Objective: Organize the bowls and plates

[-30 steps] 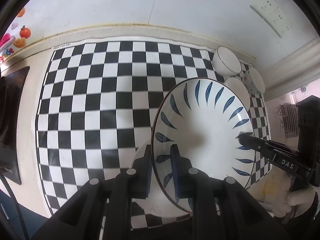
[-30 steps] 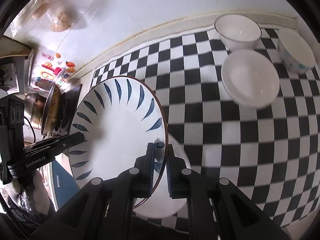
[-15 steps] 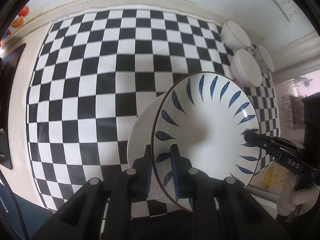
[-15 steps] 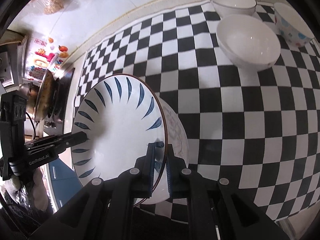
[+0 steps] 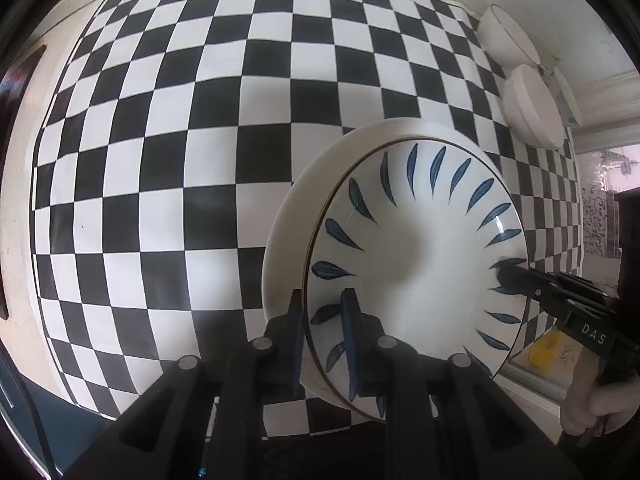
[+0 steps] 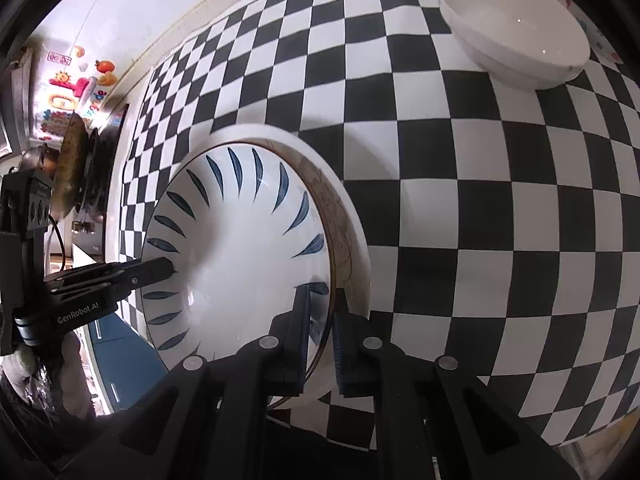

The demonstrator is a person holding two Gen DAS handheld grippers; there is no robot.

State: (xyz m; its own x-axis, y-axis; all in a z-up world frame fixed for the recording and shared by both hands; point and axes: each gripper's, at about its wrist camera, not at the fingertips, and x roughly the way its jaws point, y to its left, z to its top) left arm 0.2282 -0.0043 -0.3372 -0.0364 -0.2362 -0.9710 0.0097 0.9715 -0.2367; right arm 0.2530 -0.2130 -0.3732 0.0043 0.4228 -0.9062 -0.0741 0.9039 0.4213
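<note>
A white plate with blue leaf marks hangs tilted just above a larger white plate that lies on the checkered mat. My left gripper is shut on the blue-leaf plate's near rim in the left wrist view. My right gripper is shut on the opposite rim. Each gripper also shows in the other's view: the right gripper at the plate's right edge, the left gripper at its left edge. Much of the lower plate is hidden.
The black-and-white checkered mat covers the counter. Two white bowls and a patterned bowl stand at the far right corner; one white bowl is nearest. A pan on a stove lies left.
Both grippers have come down together with the blue-leaf plate, which now sits close over the white plate. The mat looks nearer. Both grips are unchanged.
</note>
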